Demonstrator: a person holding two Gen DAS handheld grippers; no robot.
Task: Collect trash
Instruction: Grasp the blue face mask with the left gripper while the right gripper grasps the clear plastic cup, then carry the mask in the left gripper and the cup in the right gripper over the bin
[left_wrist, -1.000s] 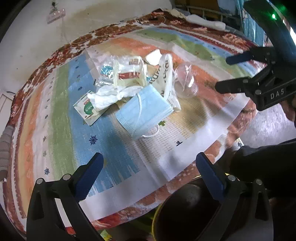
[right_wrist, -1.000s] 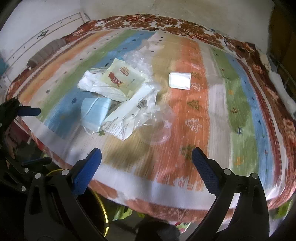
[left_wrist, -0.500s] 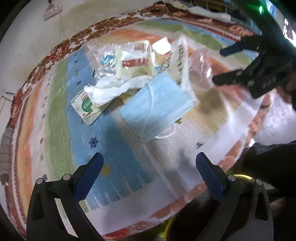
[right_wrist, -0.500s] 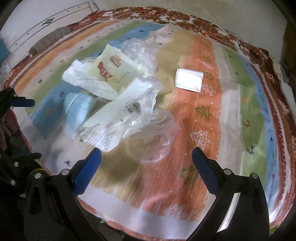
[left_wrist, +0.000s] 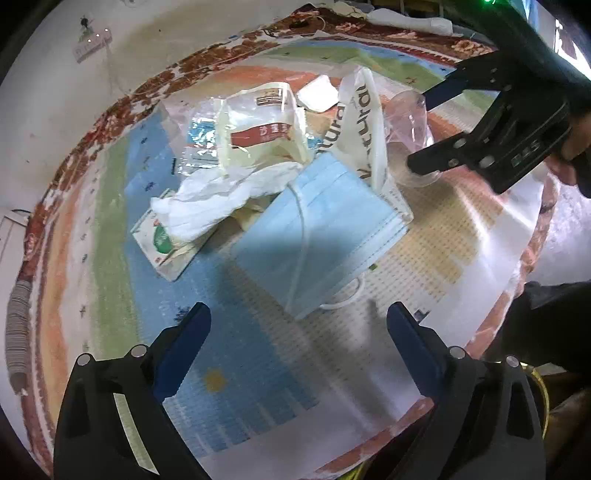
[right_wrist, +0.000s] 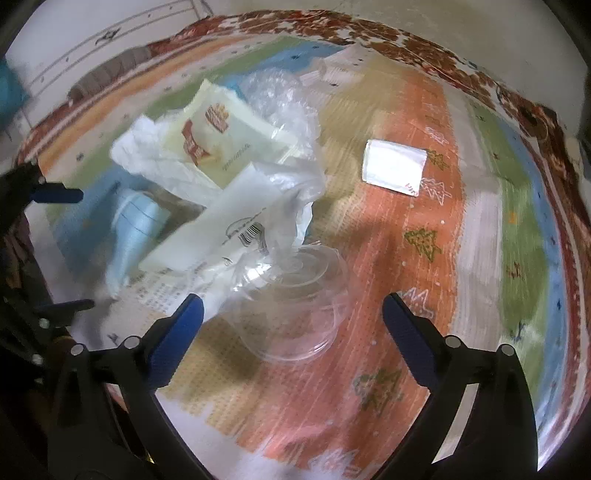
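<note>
A pile of trash lies on a striped cloth (left_wrist: 110, 206). A blue face mask (left_wrist: 321, 229) lies just ahead of my open, empty left gripper (left_wrist: 297, 328). Behind it are crumpled white tissue (left_wrist: 221, 199), a cream wrapper (left_wrist: 266, 125), a green-and-white packet (left_wrist: 162, 243) and a white printed bag (left_wrist: 362, 122). A clear plastic cup (right_wrist: 295, 306) lies on its side between the open fingers of my right gripper (right_wrist: 291, 321), which also shows in the left wrist view (left_wrist: 421, 129). The cup is not clamped.
A small white packet (right_wrist: 393, 168) lies apart on the orange stripe. Clear bubble wrap (right_wrist: 280, 99) sits at the back of the pile. The cloth's front edge (left_wrist: 517, 258) drops off at right, with a yellow-rimmed bin (left_wrist: 543, 384) below.
Both grippers have moved forward toward the pile. The mask now lies close before the left gripper and the cup now sits between the right gripper's fingers.
</note>
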